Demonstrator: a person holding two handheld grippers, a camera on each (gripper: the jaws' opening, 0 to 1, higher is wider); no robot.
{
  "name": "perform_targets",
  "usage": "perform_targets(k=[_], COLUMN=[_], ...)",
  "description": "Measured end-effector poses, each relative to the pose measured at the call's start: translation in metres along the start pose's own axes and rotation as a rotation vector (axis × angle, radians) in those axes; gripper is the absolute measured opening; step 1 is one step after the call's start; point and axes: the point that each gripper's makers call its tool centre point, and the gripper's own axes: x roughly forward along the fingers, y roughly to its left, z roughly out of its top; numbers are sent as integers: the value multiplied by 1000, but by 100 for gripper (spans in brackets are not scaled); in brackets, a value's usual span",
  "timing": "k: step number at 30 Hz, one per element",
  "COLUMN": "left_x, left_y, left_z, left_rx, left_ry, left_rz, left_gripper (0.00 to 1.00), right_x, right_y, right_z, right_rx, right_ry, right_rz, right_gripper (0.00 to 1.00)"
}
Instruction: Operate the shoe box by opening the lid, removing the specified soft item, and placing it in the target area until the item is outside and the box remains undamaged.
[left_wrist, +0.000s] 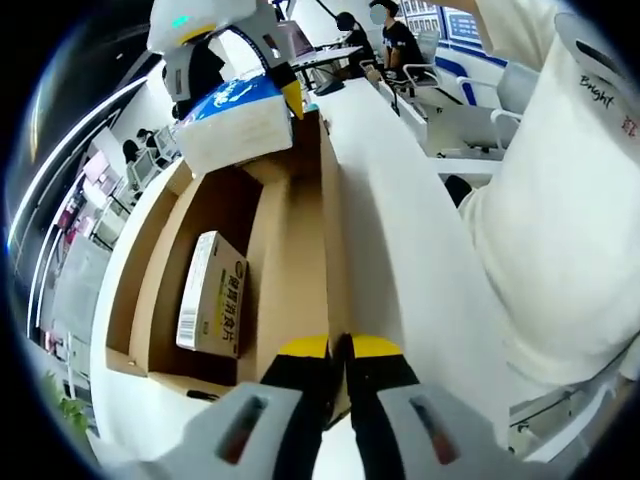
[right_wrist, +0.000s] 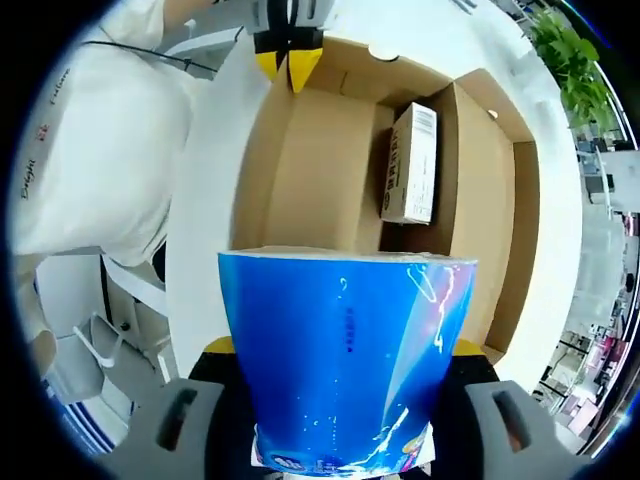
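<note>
Left gripper view: the left gripper (left_wrist: 340, 350) is clenched on the edge of the raised lid (left_wrist: 300, 270) of the cardboard shoe box (left_wrist: 150, 270), its yellow-tipped jaws pressed together with the lid wall between them. The box stands open on a white tabletop (left_wrist: 400, 200). A small carton (left_wrist: 212, 295) lies inside, against the box floor. At the far end of the box the right gripper (left_wrist: 235, 70) holds a blue-and-white tissue pack (left_wrist: 235, 125) above the box rim. A person's white sleeve (left_wrist: 560, 200) is alongside the table's edge.

Right gripper view: the right gripper (right_wrist: 345, 375) grasps the tissue pack (right_wrist: 345, 360), held clear of the box interior (right_wrist: 320, 170). The small carton (right_wrist: 410, 165) rests inside. The left gripper (right_wrist: 288, 55) pinches the far lid edge.
</note>
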Motion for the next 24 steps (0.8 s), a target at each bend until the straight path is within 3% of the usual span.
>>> perform_targets(k=[2, 5, 7, 9, 16, 24], left_x=[0, 0, 0, 0, 0, 0], left_y=[0, 0, 0, 0, -1, -2], left_z=[0, 0, 0, 1, 1, 1], left_rx=[2, -2, 0, -1, 5, 8], left_ry=[5, 5, 0, -5, 1, -2], left_rz=[-2, -3, 0, 0, 0, 4], left_gripper=[4, 4, 4, 5, 5, 5], right_x=[-2, -4, -5, -7, -12, -25], right_y=[0, -1, -1, -4, 1, -3], right_z=[9, 13, 12, 8, 4, -14], right_rx=[16, 11, 5, 54, 57, 63], right_ry=[-47, -53, -40, -27, -51, -65], right_rz=[11, 15, 12, 4, 9, -33], right_gripper=[70, 70, 70, 70, 69, 69])
